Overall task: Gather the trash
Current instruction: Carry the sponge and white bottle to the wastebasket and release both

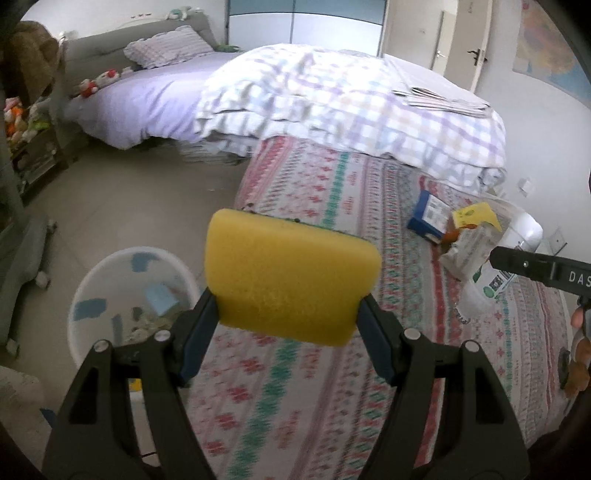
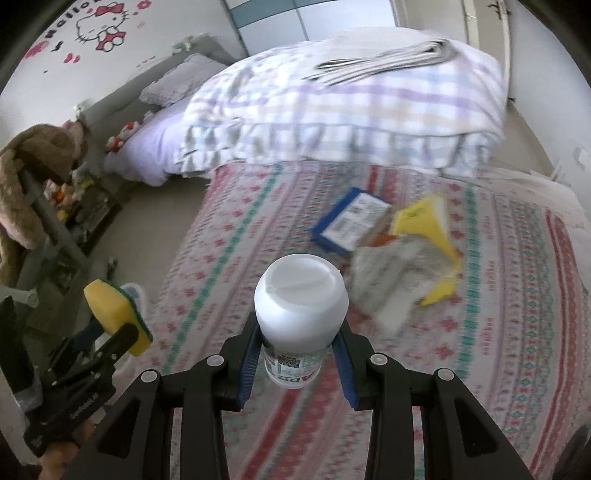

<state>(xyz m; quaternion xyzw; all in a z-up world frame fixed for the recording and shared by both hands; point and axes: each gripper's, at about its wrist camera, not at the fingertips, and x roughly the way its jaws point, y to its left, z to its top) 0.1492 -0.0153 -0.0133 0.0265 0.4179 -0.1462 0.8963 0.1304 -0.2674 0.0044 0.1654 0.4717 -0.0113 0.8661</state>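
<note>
Bedroom's pretty bright from where I'm sitting: beige tile floor (image 1: 140,192), a lavender bed (image 1: 147,99) with a grey headboard (image 1: 122,48). There's a Hello Kitty wall decal (image 2: 105,26) and a white door (image 1: 465,40).

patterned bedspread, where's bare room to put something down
Free: the broad stretch of bedspread between the bed's floor-side edge and the blue box, running down to both grippers. Also the strip right of the yellow packet. Crowded: the middle cluster of box, packet and clear wrapper, and the back, under the checked quilt.
</note>
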